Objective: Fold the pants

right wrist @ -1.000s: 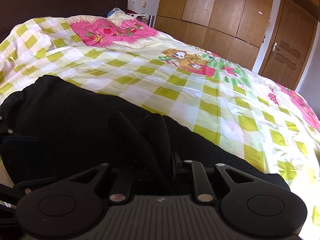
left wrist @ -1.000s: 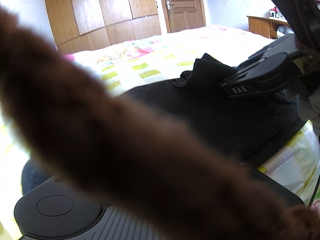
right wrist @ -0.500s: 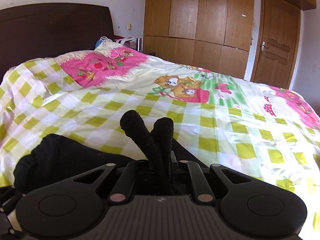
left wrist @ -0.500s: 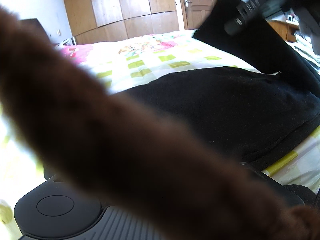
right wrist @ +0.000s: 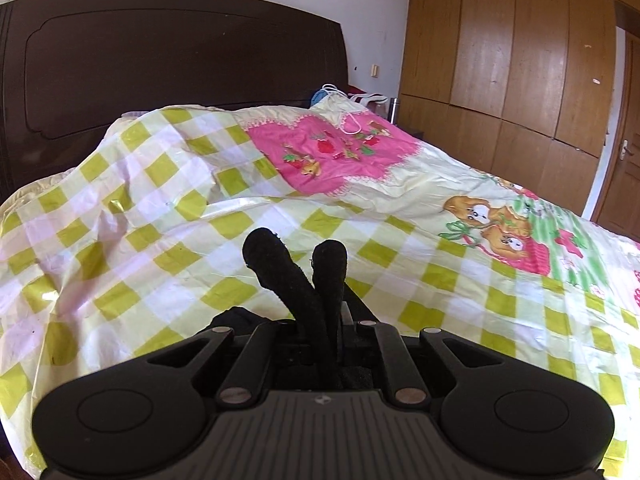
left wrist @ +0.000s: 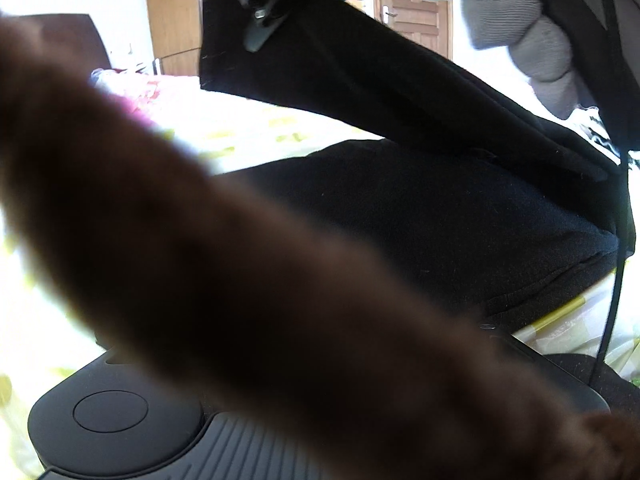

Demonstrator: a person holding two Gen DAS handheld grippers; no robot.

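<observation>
Right gripper (right wrist: 298,250): one. Two fingers sheathed in black cloth, tips slightly apart, bases pressed together; a fold of black fabric runs down between them, pinched at the base. Seen from the left wrist view, it is raised at the top edge, clamped on the pants' corner; its body is cut off by the frame.

Left gripper: one, body only visible. A blurred brown furry band (left wrist: 248,280) crosses the lens and hides both fingers; whether they stand apart or together cannot be told.

Pants (left wrist: 440,216): one pair, black. Lower part lies flat on the bedspread; one panel is lifted, long axis slanting from lower right up to upper left.

Bedspread (right wrist: 400,248): one, green-and-white checks with pink patches.

Headboard (right wrist: 160,56): one, dark wood.

Wardrobe (right wrist: 512,48): partly cut off.
</observation>
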